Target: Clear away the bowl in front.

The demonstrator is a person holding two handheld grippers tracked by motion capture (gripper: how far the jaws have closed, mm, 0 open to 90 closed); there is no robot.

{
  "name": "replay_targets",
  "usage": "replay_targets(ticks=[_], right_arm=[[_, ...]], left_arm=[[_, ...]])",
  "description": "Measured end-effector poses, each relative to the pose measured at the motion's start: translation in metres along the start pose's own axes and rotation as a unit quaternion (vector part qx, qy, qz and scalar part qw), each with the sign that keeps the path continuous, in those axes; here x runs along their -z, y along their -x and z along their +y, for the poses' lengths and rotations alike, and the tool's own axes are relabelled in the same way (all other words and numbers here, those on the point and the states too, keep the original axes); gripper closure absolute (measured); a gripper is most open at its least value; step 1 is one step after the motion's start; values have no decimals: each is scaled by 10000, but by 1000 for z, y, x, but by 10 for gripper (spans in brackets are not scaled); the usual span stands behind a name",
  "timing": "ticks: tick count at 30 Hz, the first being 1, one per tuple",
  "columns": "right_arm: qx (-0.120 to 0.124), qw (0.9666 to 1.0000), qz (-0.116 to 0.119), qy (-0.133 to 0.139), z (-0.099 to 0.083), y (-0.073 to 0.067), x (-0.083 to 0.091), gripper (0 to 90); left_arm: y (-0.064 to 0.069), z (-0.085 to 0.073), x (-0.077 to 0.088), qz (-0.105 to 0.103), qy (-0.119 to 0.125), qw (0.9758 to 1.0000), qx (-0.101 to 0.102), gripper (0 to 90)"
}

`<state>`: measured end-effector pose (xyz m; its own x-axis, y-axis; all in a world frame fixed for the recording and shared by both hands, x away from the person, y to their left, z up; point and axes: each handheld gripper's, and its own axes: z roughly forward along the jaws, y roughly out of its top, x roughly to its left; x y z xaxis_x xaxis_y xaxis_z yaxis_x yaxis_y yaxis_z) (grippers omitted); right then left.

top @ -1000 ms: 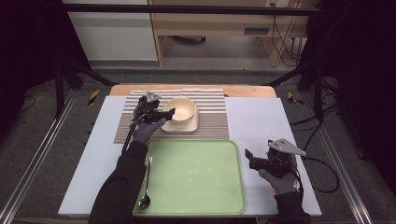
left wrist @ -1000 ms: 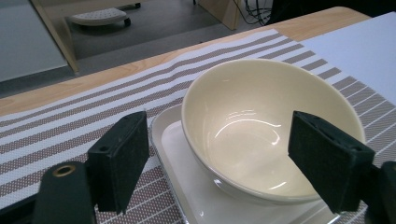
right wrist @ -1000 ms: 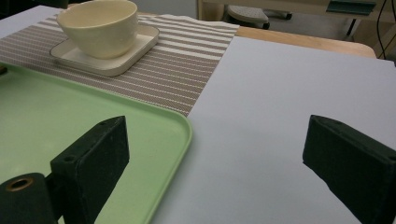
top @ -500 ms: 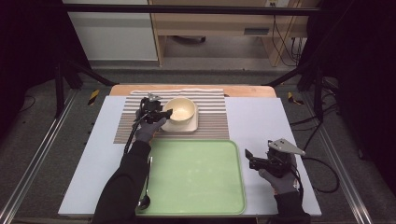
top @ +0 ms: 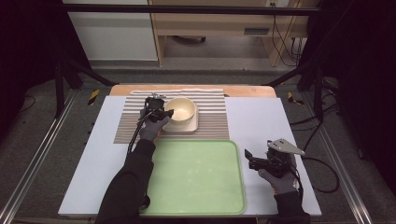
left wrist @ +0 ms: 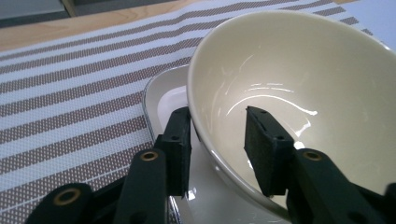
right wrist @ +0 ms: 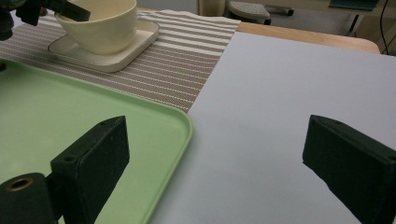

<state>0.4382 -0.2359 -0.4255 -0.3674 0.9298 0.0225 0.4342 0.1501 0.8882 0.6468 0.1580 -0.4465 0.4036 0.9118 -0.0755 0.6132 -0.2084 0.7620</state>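
Left gripper (top: 161, 113) fingers have just been closing across the bowl (top: 180, 111) rim, not yet pinching; lift and move to the tray (top: 196, 205) near the bowl remain. Right gripper (top: 252, 159) wide open, empty.

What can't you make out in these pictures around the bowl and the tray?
- Spoon: high view, the left sleeve covers the handle, leaving just the tip.
- Left hand-held gripper on the bowl: left gripper view, jaws straddle the rim with visible gaps; whether the pads press is unclear.
- Saucer: left gripper view, mostly hidden under the bowl.
- Tray: right gripper view, cut off by the left edge.
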Motion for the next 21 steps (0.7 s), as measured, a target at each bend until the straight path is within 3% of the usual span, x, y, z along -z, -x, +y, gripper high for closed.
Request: replay_targets(ticks=[5,10,18,21], right_arm=[[10,10000,-7,-8,0,0,0,74],[1,10000,-5,-22,0,-1,0,74],[-2,10000,-18,-29,0,-1,-1,74],[-30,10000,-19,-39,0,-1,-1,74]], left_arm=[[1,1,0,129,7,9998,166,703],[2,1,0,295,-36,9994,168,791],[2,1,2,191,38,9995,250,817],[6,2,6,239,103,9996,124,823]])
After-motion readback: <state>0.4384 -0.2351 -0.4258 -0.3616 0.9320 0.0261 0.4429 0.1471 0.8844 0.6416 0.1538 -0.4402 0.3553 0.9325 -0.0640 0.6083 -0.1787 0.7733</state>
